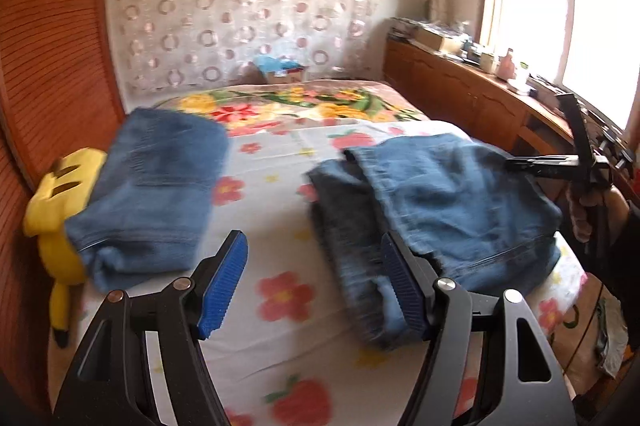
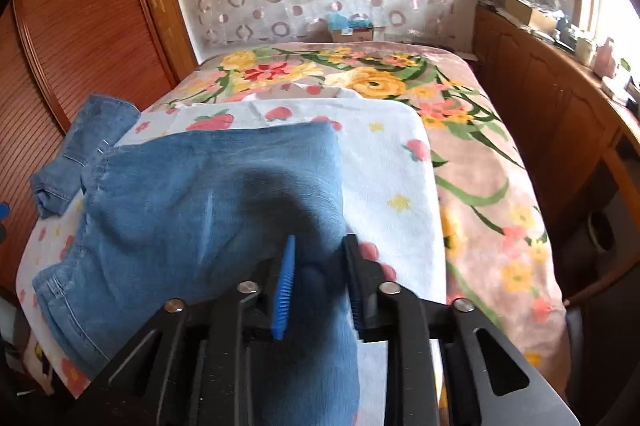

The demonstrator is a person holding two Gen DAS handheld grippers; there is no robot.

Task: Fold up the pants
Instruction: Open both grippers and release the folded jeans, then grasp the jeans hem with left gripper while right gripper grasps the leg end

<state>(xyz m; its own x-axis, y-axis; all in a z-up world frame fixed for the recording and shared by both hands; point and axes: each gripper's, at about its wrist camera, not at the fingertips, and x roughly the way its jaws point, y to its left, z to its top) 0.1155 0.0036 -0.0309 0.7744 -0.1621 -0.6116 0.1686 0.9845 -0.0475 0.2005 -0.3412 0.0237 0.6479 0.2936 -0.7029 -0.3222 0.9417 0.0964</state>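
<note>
Blue denim pants [image 1: 448,202] lie partly folded on the white flowered sheet [image 1: 280,186], on the right in the left wrist view. My left gripper [image 1: 314,282] is open above the sheet, its right finger beside the pants' rumpled edge. My right gripper [image 2: 320,278] is shut on the pants [image 2: 208,210], denim pinched between its blue pads [image 2: 285,290]. It shows at the pants' right side in the left wrist view [image 1: 520,162]. A second, folded denim piece [image 1: 156,186] lies at the left, also in the right wrist view [image 2: 84,154].
A yellow plush toy [image 1: 60,210] lies at the bed's left edge under the folded denim. A floral blanket [image 2: 472,154] covers the far and right side of the bed. A wooden wardrobe [image 2: 80,18] stands left, a cluttered wooden cabinet [image 1: 460,90] right.
</note>
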